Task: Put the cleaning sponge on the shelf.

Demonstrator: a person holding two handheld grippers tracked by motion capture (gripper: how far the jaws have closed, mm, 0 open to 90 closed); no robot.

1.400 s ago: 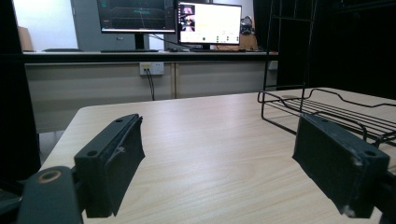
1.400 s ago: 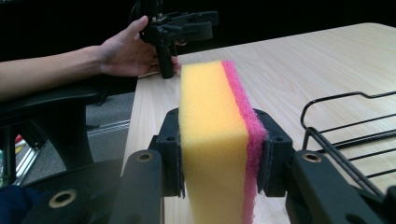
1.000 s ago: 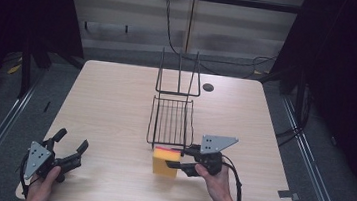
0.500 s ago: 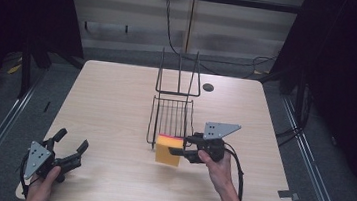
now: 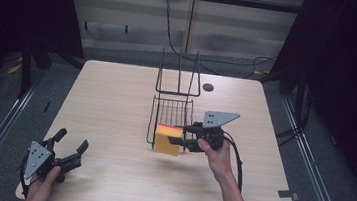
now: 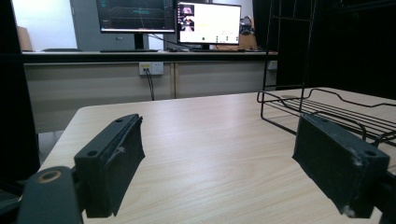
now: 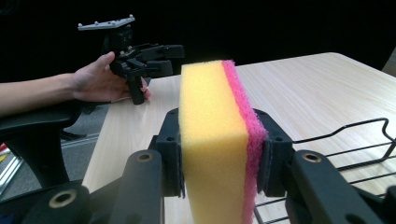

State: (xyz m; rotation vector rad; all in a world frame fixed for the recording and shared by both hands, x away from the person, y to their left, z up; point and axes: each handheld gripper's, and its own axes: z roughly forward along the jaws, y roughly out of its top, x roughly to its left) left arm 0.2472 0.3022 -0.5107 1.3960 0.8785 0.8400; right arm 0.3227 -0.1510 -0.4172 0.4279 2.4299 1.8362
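A yellow sponge [image 5: 166, 139] with a pink scouring face [image 7: 243, 126] hangs just above the table at the front edge of a black wire rack [image 5: 173, 111]. My right gripper [image 5: 177, 134] is shut on it, one pad on the yellow side and one on the pink side [image 7: 217, 154]. At the table's front left corner my left gripper [image 5: 72, 139] stands open with nothing between its pads [image 6: 219, 154]. The right gripper view shows that left gripper [image 7: 159, 56] farther off in a hand.
The rack has a tall upright back [image 5: 179, 75] and a low wire bed [image 6: 327, 109]. A dark round hole [image 5: 208, 87] lies in the tabletop behind it. Bare wood [image 5: 111, 103] stretches left of the rack. Monitors [image 6: 208, 23] stand beyond the table.
My right gripper has carried the sponge up and away from the person, to the rack's front edge. The left gripper has stayed put.
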